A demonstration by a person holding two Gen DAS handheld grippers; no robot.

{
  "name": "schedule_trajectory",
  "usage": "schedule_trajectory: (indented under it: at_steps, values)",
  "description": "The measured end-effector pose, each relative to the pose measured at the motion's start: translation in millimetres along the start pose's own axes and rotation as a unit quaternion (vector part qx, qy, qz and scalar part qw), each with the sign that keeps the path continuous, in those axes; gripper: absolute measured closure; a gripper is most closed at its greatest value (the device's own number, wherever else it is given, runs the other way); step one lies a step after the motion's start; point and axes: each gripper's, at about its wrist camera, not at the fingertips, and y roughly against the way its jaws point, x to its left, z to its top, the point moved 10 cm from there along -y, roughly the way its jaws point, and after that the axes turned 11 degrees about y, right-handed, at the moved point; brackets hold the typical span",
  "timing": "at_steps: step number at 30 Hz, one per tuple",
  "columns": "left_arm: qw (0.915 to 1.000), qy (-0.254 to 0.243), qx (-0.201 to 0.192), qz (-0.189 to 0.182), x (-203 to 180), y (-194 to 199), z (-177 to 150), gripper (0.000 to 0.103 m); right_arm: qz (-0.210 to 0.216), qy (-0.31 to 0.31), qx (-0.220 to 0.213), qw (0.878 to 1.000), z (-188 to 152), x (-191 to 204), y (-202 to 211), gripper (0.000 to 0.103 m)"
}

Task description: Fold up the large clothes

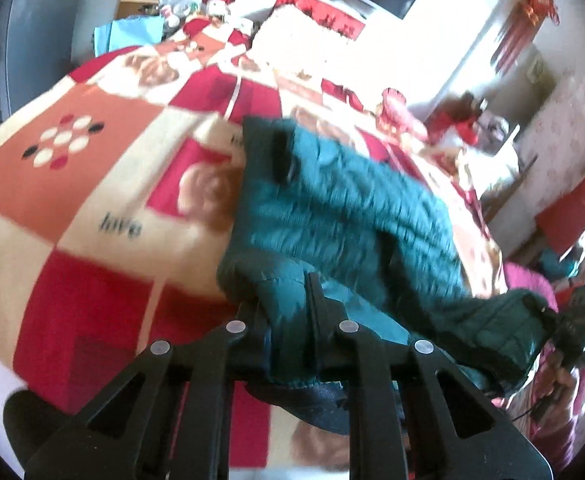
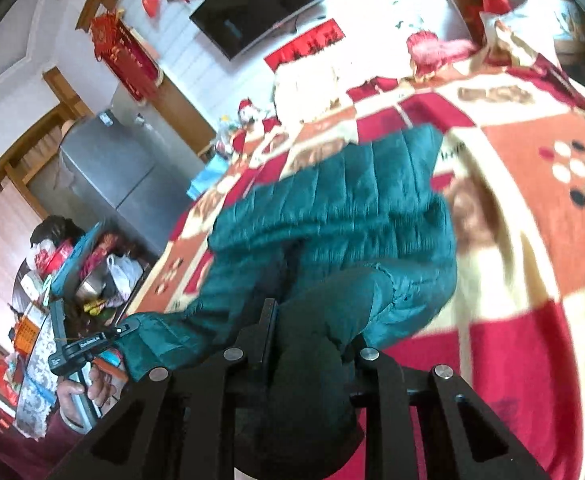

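A teal quilted puffer jacket (image 1: pixel 348 216) lies on a bed covered by a red, orange and cream patchwork blanket (image 1: pixel 76 184). My left gripper (image 1: pixel 284 304) is shut on a near edge of the jacket. In the right wrist view the same jacket (image 2: pixel 340 208) spreads across the blanket (image 2: pixel 532 240). My right gripper (image 2: pixel 308 332) is shut on a dark bunched part of the jacket. The left gripper also shows in the right wrist view (image 2: pixel 120 330), clamped on the jacket's far end. The right gripper shows in the left wrist view (image 1: pixel 548 312), gripping the jacket's other end.
Pillows and stuffed toys (image 1: pixel 216 12) sit at the head of the bed. A wall television (image 2: pixel 260 4) hangs above. A grey refrigerator (image 2: pixel 120 172) and a cluttered table (image 2: pixel 76 276) stand beside the bed. A pink cushion (image 2: pixel 436 50) lies at the far edge.
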Motion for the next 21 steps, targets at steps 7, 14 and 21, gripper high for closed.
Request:
schedule_trajectory:
  at_steps: [7, 14, 21]
  values:
    - [0.9992, 0.008, -0.039, -0.009, -32, -26, 74, 0.090, -0.027, -0.026, -0.029, 0.999, 63, -30, -24, 0.082]
    - [0.9986, 0.029, -0.039, 0.022, -42, -95, 139, 0.090, -0.070, -0.050, -0.021, 0.996, 120, -70, -79, 0.082]
    - [0.9960, 0.048, -0.018, 0.073, -22, -180, 176, 0.090, -0.099, -0.085, -0.007, 0.991, 155, -118, -138, 0.082]
